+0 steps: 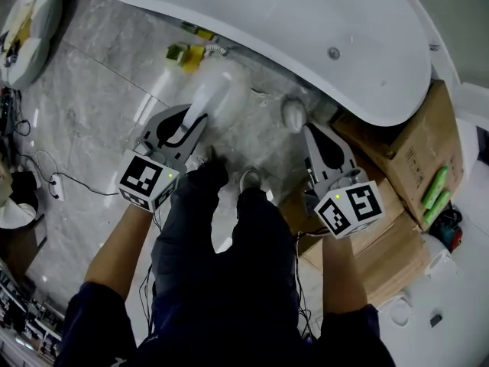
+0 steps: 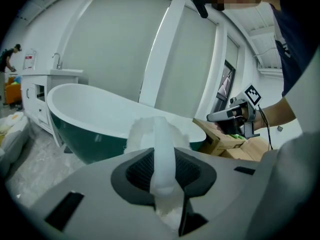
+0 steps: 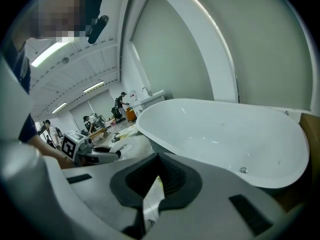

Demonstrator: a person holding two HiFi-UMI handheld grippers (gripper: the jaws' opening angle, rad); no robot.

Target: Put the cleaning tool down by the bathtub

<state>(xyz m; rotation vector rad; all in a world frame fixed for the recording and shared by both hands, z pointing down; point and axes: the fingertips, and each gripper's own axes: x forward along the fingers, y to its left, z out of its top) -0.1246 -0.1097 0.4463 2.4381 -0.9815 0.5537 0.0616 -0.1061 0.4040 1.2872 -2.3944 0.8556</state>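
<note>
The cleaning tool point(image 1: 215, 94) is white, with a smooth handle and a fluffy head. My left gripper point(image 1: 195, 117) is shut on that handle point(image 2: 163, 156), and the fluffy head point(image 2: 141, 134) sticks out past the jaws. It hangs above the marble floor, just in front of the white bathtub point(image 1: 306, 29), whose green outer side point(image 2: 85, 139) shows beyond the jaws. My right gripper point(image 1: 296, 121) hovers to the right, by the tub's near side point(image 3: 225, 134). Its jaws stand together with only a thin slit between them and nothing held.
Cardboard boxes point(image 1: 401, 155) are stacked at the right, against the tub's end, with green bottles point(image 1: 435, 188) beside them. Yellow and green items point(image 1: 187, 54) lie on the floor by the tub. Cables point(image 1: 46, 178) trail at the left. The person's legs and shoes point(image 1: 248, 178) stand between the grippers.
</note>
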